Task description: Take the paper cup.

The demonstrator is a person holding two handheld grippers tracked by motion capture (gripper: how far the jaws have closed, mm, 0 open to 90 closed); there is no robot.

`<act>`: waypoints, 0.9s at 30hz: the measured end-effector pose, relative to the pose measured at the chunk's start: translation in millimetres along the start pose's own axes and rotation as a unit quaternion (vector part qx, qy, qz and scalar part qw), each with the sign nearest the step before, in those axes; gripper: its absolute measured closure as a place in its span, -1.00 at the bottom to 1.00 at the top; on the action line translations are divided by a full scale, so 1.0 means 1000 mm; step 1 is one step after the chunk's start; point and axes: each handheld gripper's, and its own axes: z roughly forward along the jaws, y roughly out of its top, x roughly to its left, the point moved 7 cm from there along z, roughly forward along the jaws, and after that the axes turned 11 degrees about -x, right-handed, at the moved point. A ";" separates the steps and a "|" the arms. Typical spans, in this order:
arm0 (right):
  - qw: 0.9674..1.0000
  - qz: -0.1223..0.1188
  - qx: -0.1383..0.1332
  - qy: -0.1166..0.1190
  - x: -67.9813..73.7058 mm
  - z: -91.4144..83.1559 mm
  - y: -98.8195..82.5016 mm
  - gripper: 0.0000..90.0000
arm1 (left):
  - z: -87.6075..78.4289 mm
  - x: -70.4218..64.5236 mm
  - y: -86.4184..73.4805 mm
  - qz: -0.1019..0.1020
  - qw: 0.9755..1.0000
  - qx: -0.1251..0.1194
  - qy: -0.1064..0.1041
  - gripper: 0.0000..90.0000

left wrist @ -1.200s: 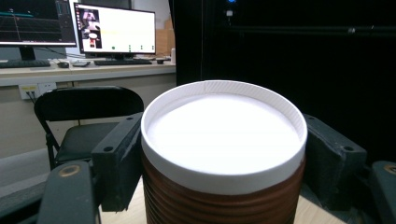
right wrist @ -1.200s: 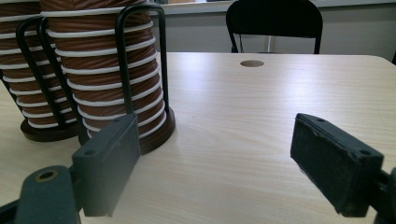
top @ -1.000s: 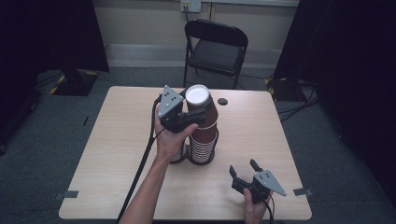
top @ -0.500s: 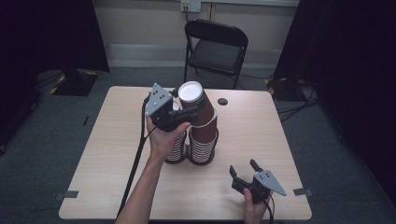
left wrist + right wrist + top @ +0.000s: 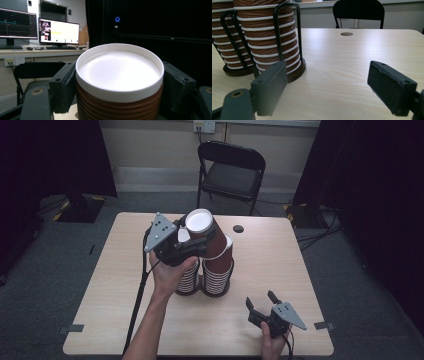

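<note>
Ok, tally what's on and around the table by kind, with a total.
Cup stacks in wire holders: 2, right stack, left stack
Cups lifted free: 1, brown cup, clamped in the left gripper
Grippers: 2, counting the open right gripper
Folding chairs: 1
Tables: 1
Total: 7

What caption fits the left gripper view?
Left tool shut on an upside-down brown paper cup.
</note>
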 end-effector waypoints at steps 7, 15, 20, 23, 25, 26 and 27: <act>1.000 -0.001 0.000 0.001 0.000 0.000 0.000 -0.66 | -0.013 -0.006 -0.002 0.010 1.000 0.006 -0.005 -0.48; 1.000 -0.002 0.002 0.001 0.000 0.000 0.000 -0.66 | -0.027 -0.011 -0.004 0.009 1.000 0.009 -0.011 -0.48; 1.000 -0.002 0.002 0.001 0.001 0.000 0.000 -0.66 | -0.038 -0.016 -0.009 0.012 1.000 0.020 -0.017 -0.48; 1.000 -0.003 0.001 0.001 0.001 0.000 0.000 -0.67 | -0.043 -0.019 -0.013 0.006 0.999 0.024 -0.021 -0.48; 1.000 -0.003 0.001 0.001 0.000 0.000 0.000 -0.66 | -0.046 -0.021 -0.016 0.005 0.999 0.028 -0.025 -0.48; 1.000 -0.003 0.001 0.001 0.000 0.000 0.000 -0.66 | -0.046 -0.021 -0.016 0.005 0.999 0.028 -0.025 -0.48; 1.000 -0.003 0.001 0.001 0.001 0.000 0.000 -0.67 | -0.048 -0.023 -0.017 0.003 0.999 0.029 -0.028 -0.48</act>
